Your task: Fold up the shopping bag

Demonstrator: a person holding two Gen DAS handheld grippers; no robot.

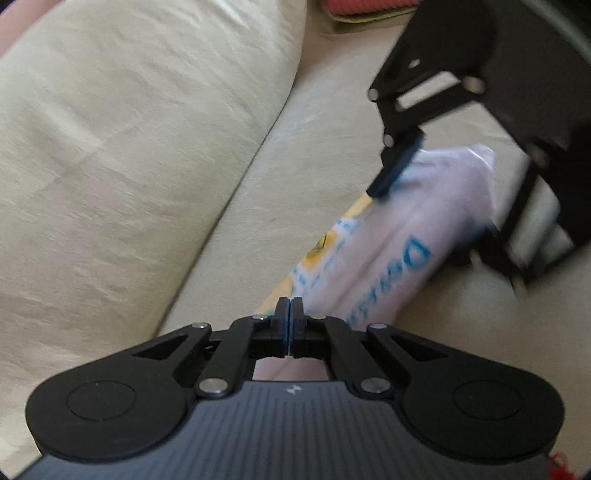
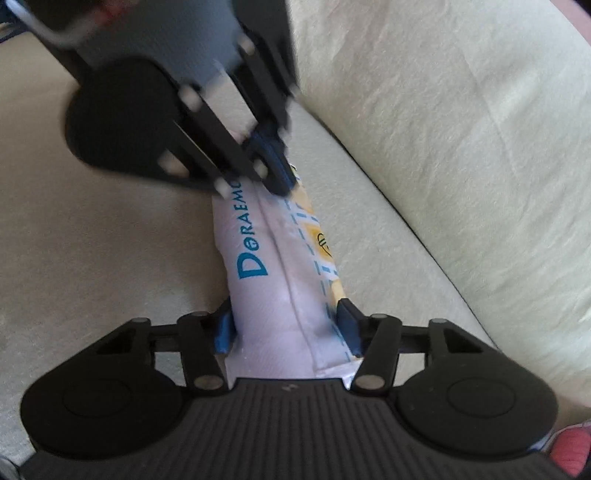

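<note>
The shopping bag (image 1: 373, 254) (image 2: 280, 295) is white with blue lettering and a yellow pattern. It lies folded into a long narrow strip on a beige sofa seat (image 1: 325, 122). My left gripper (image 1: 290, 306) (image 2: 279, 181) is shut, its tips pinched together at the raised fold near one end of the strip. My right gripper (image 2: 286, 326) (image 1: 458, 199) straddles the other end across its width. A blue pad (image 2: 225, 328) touches each long edge, and the fabric bulges up between them. Both views are blurred by motion.
A large pale back cushion (image 1: 122, 140) (image 2: 461, 129) runs right alongside the bag's yellow edge. Bare seat fabric (image 2: 110, 266) spreads out on the bag's other side. Something red (image 1: 365, 7) lies at the far end of the sofa.
</note>
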